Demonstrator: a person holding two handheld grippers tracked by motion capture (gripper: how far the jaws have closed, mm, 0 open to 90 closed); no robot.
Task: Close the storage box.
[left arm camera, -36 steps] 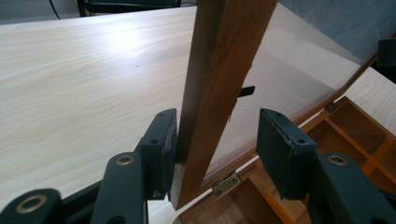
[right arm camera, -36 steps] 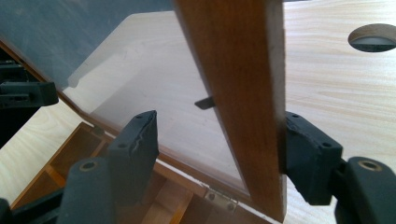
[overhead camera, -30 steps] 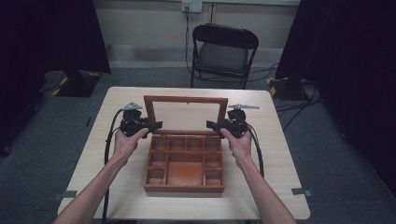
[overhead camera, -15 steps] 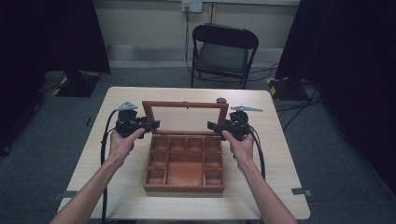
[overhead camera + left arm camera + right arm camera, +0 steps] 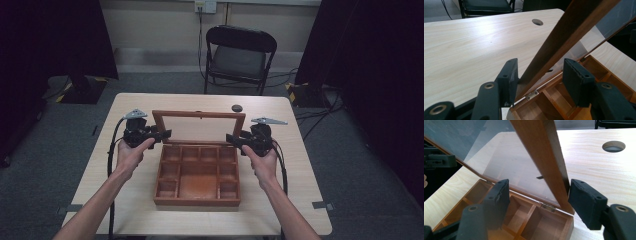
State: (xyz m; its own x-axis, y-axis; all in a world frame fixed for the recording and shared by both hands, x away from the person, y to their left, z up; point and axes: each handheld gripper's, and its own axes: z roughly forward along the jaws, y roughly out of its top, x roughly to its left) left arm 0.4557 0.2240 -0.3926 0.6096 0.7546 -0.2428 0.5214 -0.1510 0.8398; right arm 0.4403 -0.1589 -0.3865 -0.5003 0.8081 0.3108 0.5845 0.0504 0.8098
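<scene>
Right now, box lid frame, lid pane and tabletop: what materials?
Lid frame: reddish-brown wood, smooth satin finish, faint grain. Lid pane: clear glass or acrylic, can't tell which; the table shows through it, with a pale sheen. Tabletop: light wood-grain surface, matte, likely laminate given its even printed-looking streaks.

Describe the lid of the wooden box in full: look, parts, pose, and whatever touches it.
The lid is a reddish-brown wooden frame around a clear pane, joined to the box by small metal hinges at the back edge. It stands raised, leaning back over the table, leaving the compartments exposed. Each side rail sits between a gripper's jaws: the left gripper has one pad against the rail, the right gripper likewise, the other pads standing clear.
</scene>
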